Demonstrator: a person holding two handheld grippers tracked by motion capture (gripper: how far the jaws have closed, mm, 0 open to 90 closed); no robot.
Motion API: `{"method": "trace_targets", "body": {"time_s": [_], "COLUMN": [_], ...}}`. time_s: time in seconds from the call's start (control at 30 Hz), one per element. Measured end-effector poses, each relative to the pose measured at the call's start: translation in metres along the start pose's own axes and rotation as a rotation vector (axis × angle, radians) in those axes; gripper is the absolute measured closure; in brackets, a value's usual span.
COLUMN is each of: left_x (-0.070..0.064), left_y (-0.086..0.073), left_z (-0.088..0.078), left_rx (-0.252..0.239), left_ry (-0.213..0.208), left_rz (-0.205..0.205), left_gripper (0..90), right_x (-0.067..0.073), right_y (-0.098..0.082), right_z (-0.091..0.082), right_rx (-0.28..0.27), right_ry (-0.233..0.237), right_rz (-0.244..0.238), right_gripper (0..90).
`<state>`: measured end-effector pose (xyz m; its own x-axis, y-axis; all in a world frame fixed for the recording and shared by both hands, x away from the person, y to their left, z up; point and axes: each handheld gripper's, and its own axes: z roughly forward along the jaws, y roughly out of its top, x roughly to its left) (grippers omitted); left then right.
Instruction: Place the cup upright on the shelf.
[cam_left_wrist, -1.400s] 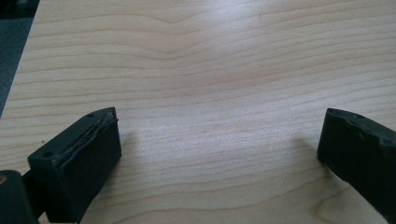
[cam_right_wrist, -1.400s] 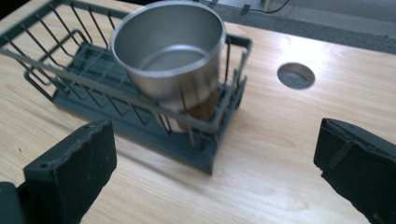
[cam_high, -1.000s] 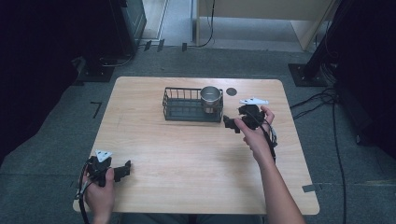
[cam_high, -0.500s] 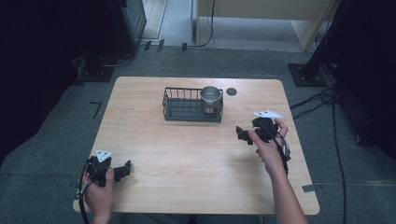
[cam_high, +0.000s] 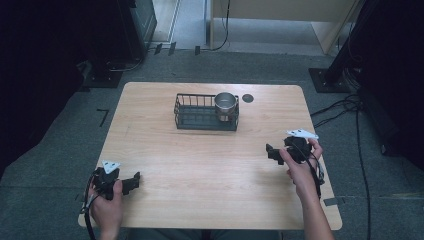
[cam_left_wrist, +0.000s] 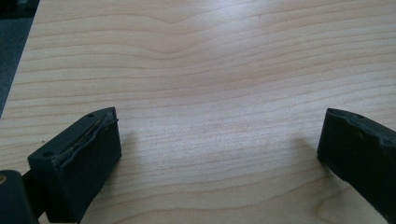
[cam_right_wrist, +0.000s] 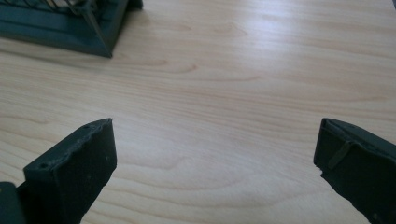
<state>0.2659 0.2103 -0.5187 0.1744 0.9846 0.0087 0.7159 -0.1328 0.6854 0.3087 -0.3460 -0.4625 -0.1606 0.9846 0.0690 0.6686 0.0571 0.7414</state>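
A steel cup (cam_high: 225, 104) stands upright in the right end of a black wire basket (cam_high: 192, 117) at the back middle of the wooden table (cam_high: 210, 165). My right gripper (cam_high: 272, 151) hovers over the table's right side, well in front of the basket, open with nothing between its jaws (cam_right_wrist: 215, 158). A corner of the basket (cam_right_wrist: 70, 28) shows at the upper left of the right gripper view. My left gripper (cam_high: 132, 182) rests near the front left corner, open over bare wood (cam_left_wrist: 217, 149).
A dark round grommet (cam_high: 248, 98) sits in the tabletop behind the basket's right end. Cables (cam_high: 345, 107) trail on the grey floor to the right of the table. Dark stands and furniture ring the back of the room.
My right gripper has drawn back from beside the basket toward the front right of the table. The left gripper has stayed put.
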Motion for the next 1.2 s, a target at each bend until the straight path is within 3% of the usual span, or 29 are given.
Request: {"method": "trace_targets", "body": {"time_s": [0.73, 1.2], "left_x": [0.000, 0.000], "left_y": [0.000, 0.000], "left_z": [0.000, 0.000], "left_rx": [0.000, 0.000], "left_ry": [0.000, 0.000], "left_rz": [0.000, 0.000], "left_gripper": [0.0, 0.0], "right_x": [-0.041, -0.054], "right_y": [-0.057, -0.084], "right_z": [-0.013, -0.018], "right_rx": [0.034, 0.070], "right_ry": [-0.109, -0.156], "right_rz": [0.065, 0.072], "right_gripper": [4.6, 3.5]}}
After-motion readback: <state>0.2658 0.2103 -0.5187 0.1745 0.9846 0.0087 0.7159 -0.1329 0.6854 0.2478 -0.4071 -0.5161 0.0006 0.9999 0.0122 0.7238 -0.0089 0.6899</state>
